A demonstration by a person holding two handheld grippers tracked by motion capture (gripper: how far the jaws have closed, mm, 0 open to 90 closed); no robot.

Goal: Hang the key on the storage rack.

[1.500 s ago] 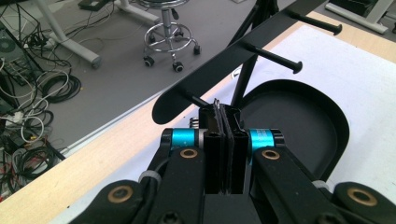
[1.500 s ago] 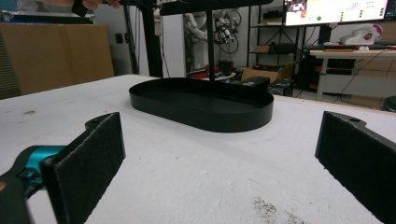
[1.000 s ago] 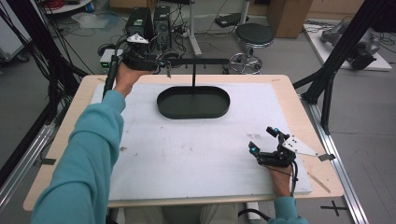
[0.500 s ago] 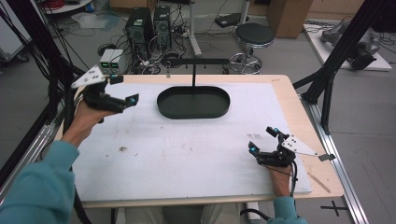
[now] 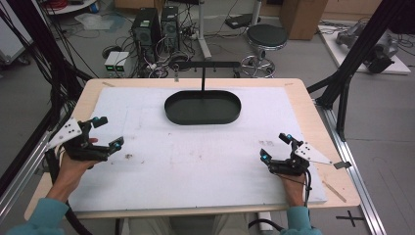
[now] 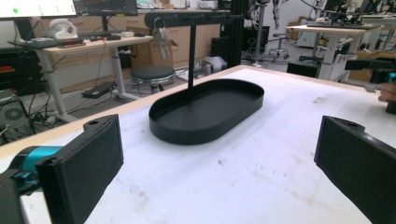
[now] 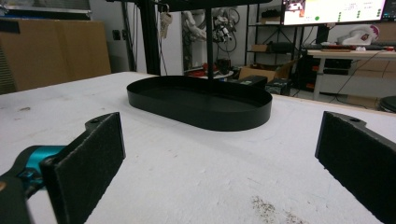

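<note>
Right now both grippers rest near the table's front corners, well apart, each with its jaws spread wide and nothing between them. The left gripper (image 5: 100, 139) sits low over the white mat (image 5: 195, 161) at the left edge, the right gripper (image 5: 279, 152) at the right front. Between and beyond them, toward the far edge, stands the black oval tray (image 5: 202, 108): shallow, matte, with a low upright wall and a thin post rising from its back rim to a crossbar (image 5: 205, 64). From the left gripper view a small pale object (image 6: 162, 39) hangs off that bar; it is too blurred to tell what it is. The right gripper view cuts the bar off at the top edge.
</note>
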